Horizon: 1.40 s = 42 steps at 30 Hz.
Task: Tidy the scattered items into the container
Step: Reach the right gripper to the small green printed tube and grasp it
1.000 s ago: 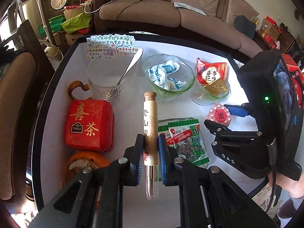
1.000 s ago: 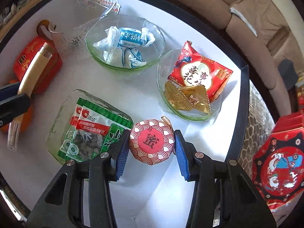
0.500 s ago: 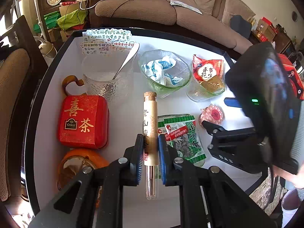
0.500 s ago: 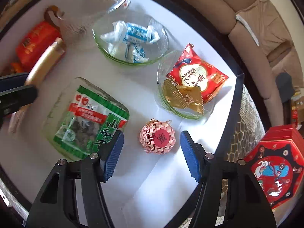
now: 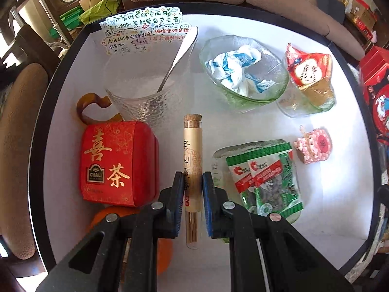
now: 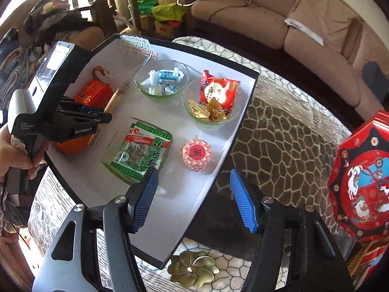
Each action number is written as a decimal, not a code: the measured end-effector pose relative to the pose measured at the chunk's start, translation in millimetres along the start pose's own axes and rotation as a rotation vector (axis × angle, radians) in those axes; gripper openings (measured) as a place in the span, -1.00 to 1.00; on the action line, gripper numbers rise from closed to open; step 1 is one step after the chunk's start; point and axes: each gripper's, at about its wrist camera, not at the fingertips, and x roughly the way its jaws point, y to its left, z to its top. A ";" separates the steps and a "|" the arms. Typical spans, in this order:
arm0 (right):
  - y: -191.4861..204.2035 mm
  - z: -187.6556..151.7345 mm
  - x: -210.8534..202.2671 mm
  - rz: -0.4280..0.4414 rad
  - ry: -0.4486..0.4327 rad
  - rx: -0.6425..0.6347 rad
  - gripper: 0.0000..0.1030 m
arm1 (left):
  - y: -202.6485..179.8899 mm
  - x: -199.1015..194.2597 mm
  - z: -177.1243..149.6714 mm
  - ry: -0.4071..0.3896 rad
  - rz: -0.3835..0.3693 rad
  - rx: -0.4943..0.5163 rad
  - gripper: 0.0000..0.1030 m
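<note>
Glass, slim and corked with a paper label, the incense tube point(image 5: 192, 170) is clenched at its middle by our left gripper point(image 5: 192, 189), so it stays level above the white worktop point(image 5: 328, 194). Our right gripper point(image 6: 194, 199) has just been opening; nothing is between its ribbed blue jaws. The round pink scale-patterned candy box point(image 6: 196, 154) sits on the worktop beside the seed packets in the square glass dish point(image 6: 114, 155).

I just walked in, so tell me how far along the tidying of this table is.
Done: candies sit in one green glass bowl, snack packets in a second, and seed packets on a glass dish. In hand: the left gripper is clamped on a corked tube. Left: the round pink packet lies loose on the table; the right gripper is open and empty.
</note>
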 end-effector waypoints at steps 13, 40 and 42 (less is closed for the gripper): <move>-103.0 -60.5 -47.5 -0.051 -0.035 0.140 0.11 | -14.4 -64.0 -22.2 -0.149 -0.073 -0.034 -0.49; -239.0 -189.5 59.1 -0.086 0.070 0.677 0.06 | -199.7 -79.1 -204.4 -0.256 -0.173 -0.150 0.19; -237.1 -188.4 59.2 -0.077 0.062 0.655 -0.16 | -201.1 -71.4 -206.5 -0.263 -0.156 -0.150 0.19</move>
